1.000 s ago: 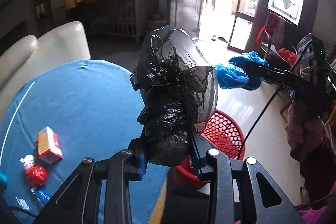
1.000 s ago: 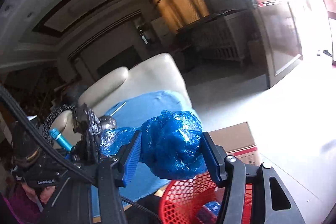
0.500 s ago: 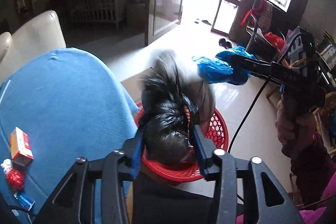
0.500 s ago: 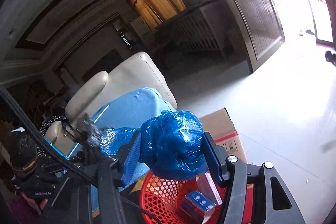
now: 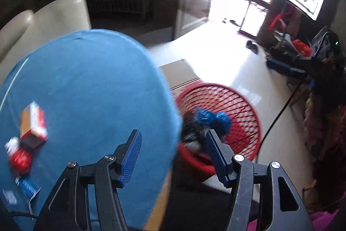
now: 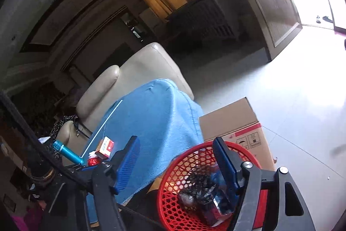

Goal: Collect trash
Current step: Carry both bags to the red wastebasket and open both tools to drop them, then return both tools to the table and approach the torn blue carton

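A red mesh basket [image 5: 244,101] stands on the floor beside the blue-covered table [image 5: 86,88]. A black bag [image 5: 190,129] and a blue bag [image 5: 214,118] lie inside it. In the right wrist view the basket [image 6: 173,187] holds the black bag [image 6: 201,187]. My left gripper [image 5: 173,153] is open and empty over the table's right edge. My right gripper [image 6: 175,157] is open and empty above the basket. An orange and red box [image 5: 33,122], a red wrapper [image 5: 20,159] and a blue packet [image 5: 27,186] lie on the table's left.
A cardboard box [image 6: 233,120] stands behind the basket. A cream armchair [image 5: 49,16] stands beyond the table. A teal bottle [image 6: 67,152] lies left of the table. A black cable [image 5: 279,114] runs across the floor at the right. Bags are piled by the right wall [image 5: 298,49].
Both grippers opened and let go. The black bag and the blue bag dropped into the red basket. My left gripper swung back over the table edge.
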